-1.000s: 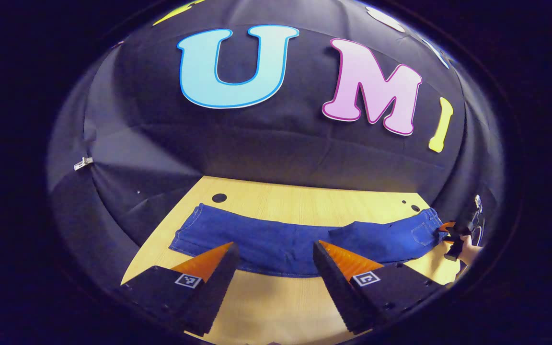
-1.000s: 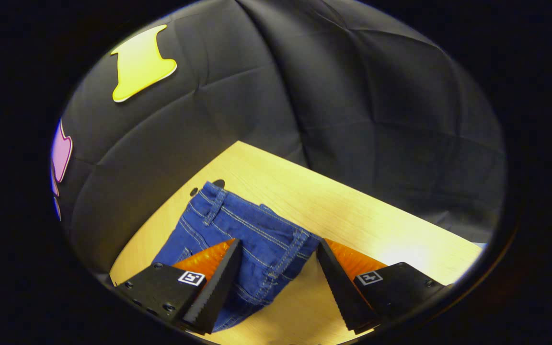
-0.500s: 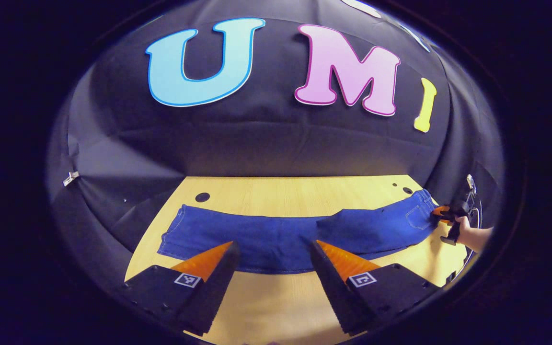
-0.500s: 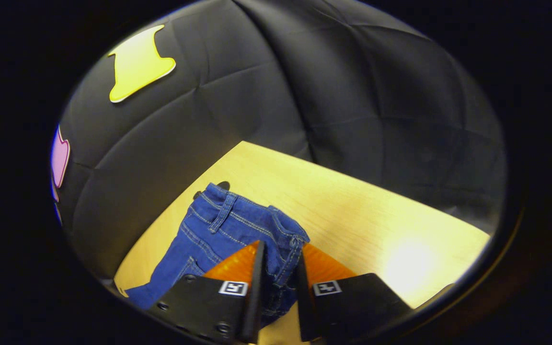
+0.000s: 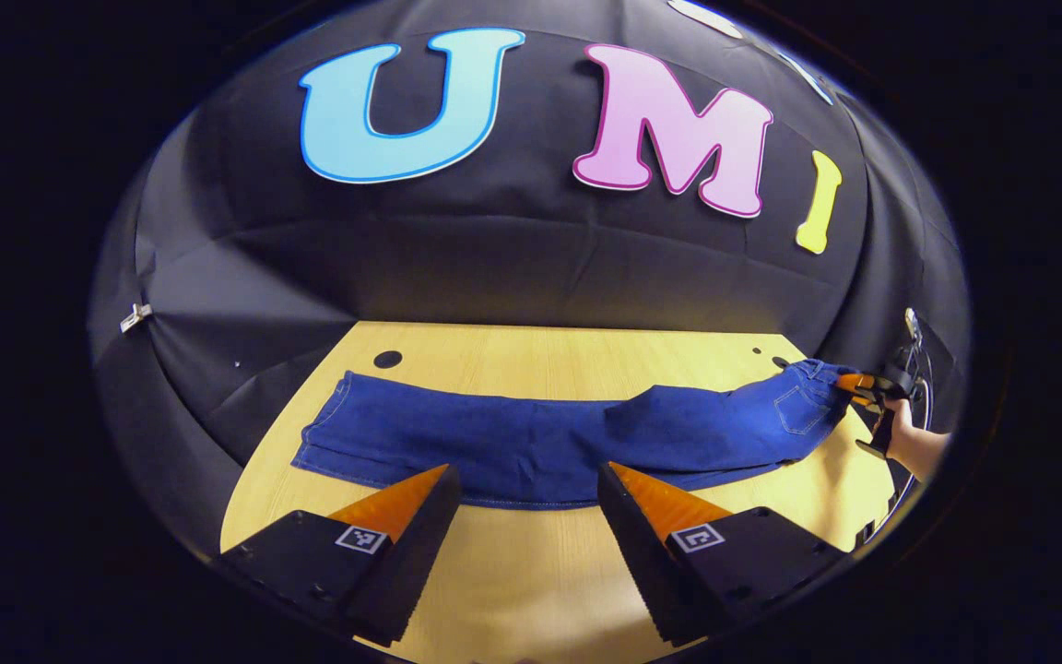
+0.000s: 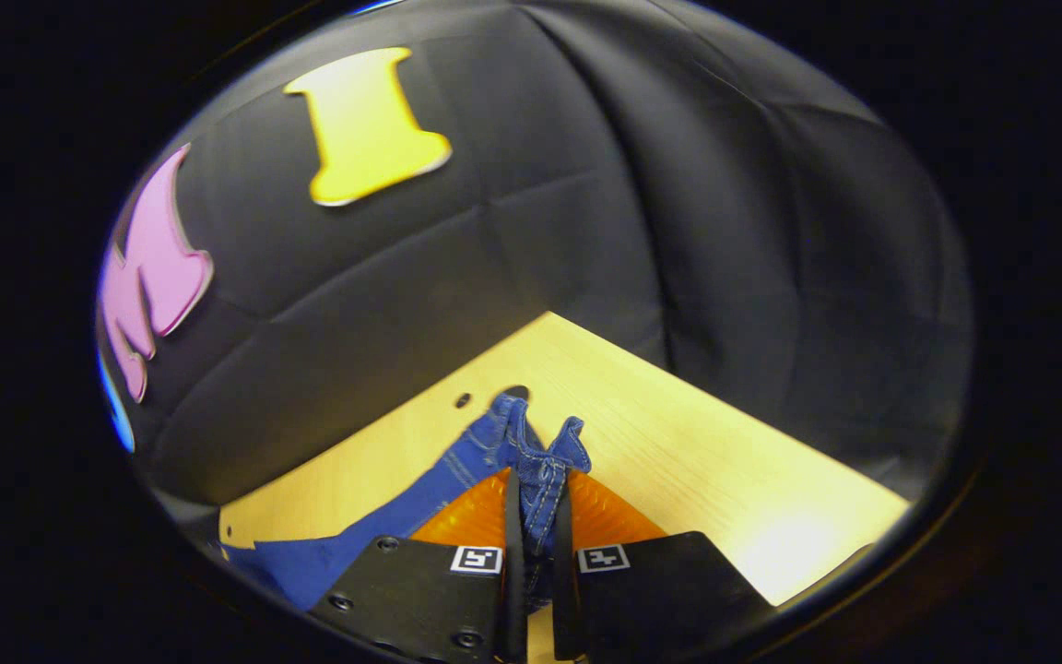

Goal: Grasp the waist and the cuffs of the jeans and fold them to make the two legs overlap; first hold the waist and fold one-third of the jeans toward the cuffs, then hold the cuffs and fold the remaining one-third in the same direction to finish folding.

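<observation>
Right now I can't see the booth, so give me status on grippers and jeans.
Right gripper shut on jeans at waist, lifting it. Left gripper open, hovering short of the legs. Jeans stretched along table, cuffs flat. Nothing in the way.

In the right gripper view, the right gripper point(image 6: 536, 530) is covering the stretch of the jeans' waist point(image 6: 531, 452) pinched between its two fingers, and the rest of the jeans point(image 6: 328, 558) is running off the lower left of the picture. In the left gripper view, the hand point(image 5: 914, 443) holding the far gripper is getting cut off at the right rim (that gripper is too small there to make out its fingers), and it is hiding the waist's end.
</observation>
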Tool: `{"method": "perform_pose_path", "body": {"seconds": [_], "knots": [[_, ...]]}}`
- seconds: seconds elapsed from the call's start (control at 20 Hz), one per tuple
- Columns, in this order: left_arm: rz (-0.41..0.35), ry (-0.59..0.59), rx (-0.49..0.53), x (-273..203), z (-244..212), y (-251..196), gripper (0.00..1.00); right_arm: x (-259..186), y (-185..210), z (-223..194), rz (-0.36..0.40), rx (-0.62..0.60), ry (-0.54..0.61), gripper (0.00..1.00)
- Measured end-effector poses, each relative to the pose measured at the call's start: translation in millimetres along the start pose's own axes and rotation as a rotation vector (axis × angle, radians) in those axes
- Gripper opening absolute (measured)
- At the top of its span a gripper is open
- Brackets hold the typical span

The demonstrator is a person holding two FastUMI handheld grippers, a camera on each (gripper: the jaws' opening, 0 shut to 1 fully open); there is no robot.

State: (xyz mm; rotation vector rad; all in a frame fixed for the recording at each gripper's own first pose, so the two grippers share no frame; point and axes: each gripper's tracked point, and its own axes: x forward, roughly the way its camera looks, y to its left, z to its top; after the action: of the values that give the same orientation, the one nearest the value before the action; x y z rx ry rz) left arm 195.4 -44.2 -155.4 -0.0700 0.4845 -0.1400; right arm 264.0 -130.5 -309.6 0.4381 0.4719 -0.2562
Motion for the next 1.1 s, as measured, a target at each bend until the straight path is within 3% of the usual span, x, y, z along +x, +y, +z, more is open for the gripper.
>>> {"method": "perform_pose_path", "body": {"seconds": [0.2,0.45,0.75,0.85,0.95,1.05,1.1], "knots": [[0.014,-0.012,-0.032,-15.6,-10.7,18.5,0.96,-56.0,77.0,38.5,0.159,-0.131,-0.108,0.14],[0.024,-0.025,-0.097,-21.1,-25.5,46.3,0.96,-136.6,175.5,29.1,0.351,-0.304,-0.146,0.15],[0.066,-0.049,-0.167,-14.3,-47.0,91.5,0.96,-189.0,239.7,-32.2,0.536,-0.494,-0.12,0.14],[0.08,-0.052,-0.216,-5.7,-56.0,107.2,0.94,-183.8,272.3,-79.5,0.576,-0.555,-0.107,0.14],[0.102,-0.059,-0.248,4.1,-66.1,126.0,0.97,-177.5,276.5,-125.6,0.576,-0.568,-0.047,0.14],[0.136,-0.07,-0.267,18.0,-70.1,148.8,0.97,-176.0,283.6,-165.1,0.579,-0.563,0.013,0.23],[0.158,-0.076,-0.275,28.4,-69.6,161.6,0.97,-172.4,282.9,-182.8,0.572,-0.572,0.034,0.45]]}}
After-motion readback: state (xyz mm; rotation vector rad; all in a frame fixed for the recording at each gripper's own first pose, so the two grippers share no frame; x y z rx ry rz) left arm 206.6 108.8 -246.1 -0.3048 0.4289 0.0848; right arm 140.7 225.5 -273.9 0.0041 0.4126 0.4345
